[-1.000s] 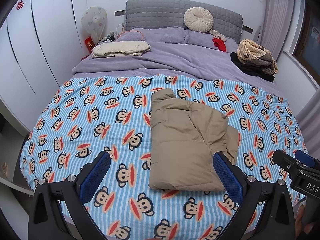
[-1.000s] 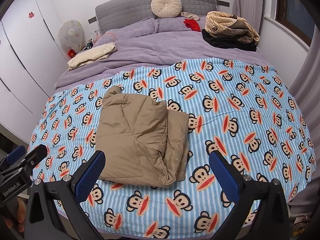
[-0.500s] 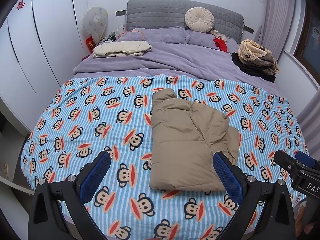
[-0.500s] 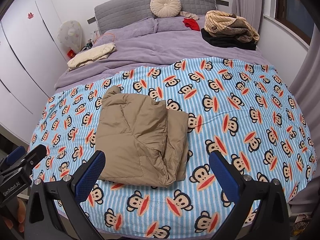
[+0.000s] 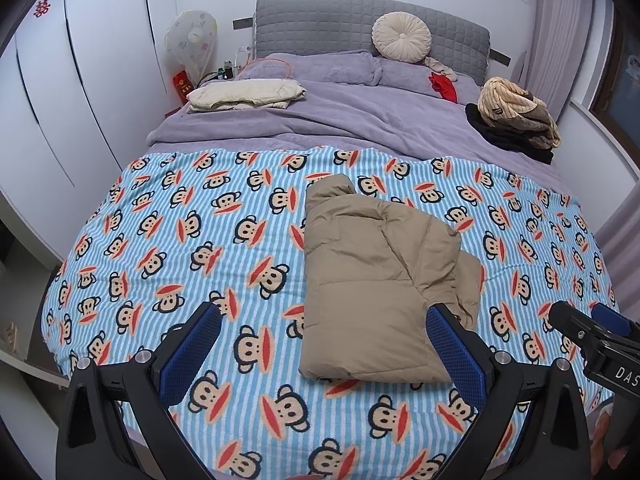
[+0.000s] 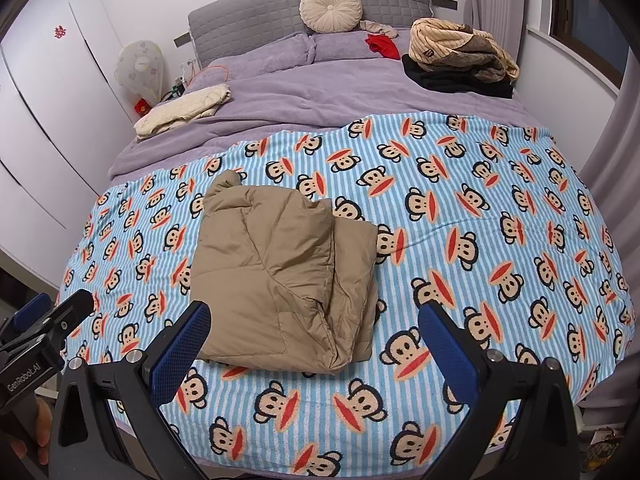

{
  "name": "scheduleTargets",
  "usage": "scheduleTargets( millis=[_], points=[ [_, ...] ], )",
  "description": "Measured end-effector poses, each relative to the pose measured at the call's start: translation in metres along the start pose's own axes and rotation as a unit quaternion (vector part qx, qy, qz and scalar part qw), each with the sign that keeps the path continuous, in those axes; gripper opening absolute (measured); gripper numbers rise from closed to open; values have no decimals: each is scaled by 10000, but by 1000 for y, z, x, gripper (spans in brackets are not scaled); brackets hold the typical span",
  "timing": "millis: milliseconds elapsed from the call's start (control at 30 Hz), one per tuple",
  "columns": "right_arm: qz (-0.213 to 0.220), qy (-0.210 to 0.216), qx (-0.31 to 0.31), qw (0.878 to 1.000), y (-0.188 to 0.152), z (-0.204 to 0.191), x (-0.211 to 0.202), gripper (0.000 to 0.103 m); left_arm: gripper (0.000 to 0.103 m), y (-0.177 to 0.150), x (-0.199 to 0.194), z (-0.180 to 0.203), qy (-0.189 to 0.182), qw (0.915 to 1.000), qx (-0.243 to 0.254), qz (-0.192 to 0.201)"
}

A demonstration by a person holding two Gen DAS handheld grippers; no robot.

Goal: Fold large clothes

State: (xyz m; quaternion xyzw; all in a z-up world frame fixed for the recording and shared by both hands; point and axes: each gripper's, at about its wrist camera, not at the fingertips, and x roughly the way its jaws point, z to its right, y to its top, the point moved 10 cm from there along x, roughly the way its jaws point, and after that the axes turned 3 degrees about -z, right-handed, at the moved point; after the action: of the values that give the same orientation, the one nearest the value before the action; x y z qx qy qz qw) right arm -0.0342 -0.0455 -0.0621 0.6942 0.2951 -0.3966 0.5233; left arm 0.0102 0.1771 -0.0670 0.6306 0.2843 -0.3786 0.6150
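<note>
A tan padded jacket point(image 5: 372, 280) lies folded into a rough rectangle on the blue monkey-print blanket point(image 5: 192, 240); the same jacket point(image 6: 280, 276) sits left of centre in the right wrist view. My left gripper point(image 5: 322, 344) hovers open above the bed's near edge, its right finger in front of the jacket's near right corner. My right gripper point(image 6: 312, 340) is open too, held back from the jacket's near edge, touching nothing. Each gripper's tip shows at the other view's edge.
Beyond the blanket point(image 6: 480, 220) lies a purple duvet point(image 5: 320, 128). A folded cream garment point(image 5: 244, 94) rests at the far left, a pile of striped and black clothes point(image 5: 516, 116) at the far right. White wardrobes point(image 5: 80, 80) flank the left, a curtain the right.
Both views have shifted only slightly; the jacket lies as before and both grippers stay open.
</note>
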Motion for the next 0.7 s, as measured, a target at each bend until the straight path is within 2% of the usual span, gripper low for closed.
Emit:
scheduleTargets(
  millis=[700],
  points=[
    [-6, -1, 9, 10000, 0, 0, 0, 103, 103, 1, 1, -1, -5, 10000, 8, -5]
  ],
)
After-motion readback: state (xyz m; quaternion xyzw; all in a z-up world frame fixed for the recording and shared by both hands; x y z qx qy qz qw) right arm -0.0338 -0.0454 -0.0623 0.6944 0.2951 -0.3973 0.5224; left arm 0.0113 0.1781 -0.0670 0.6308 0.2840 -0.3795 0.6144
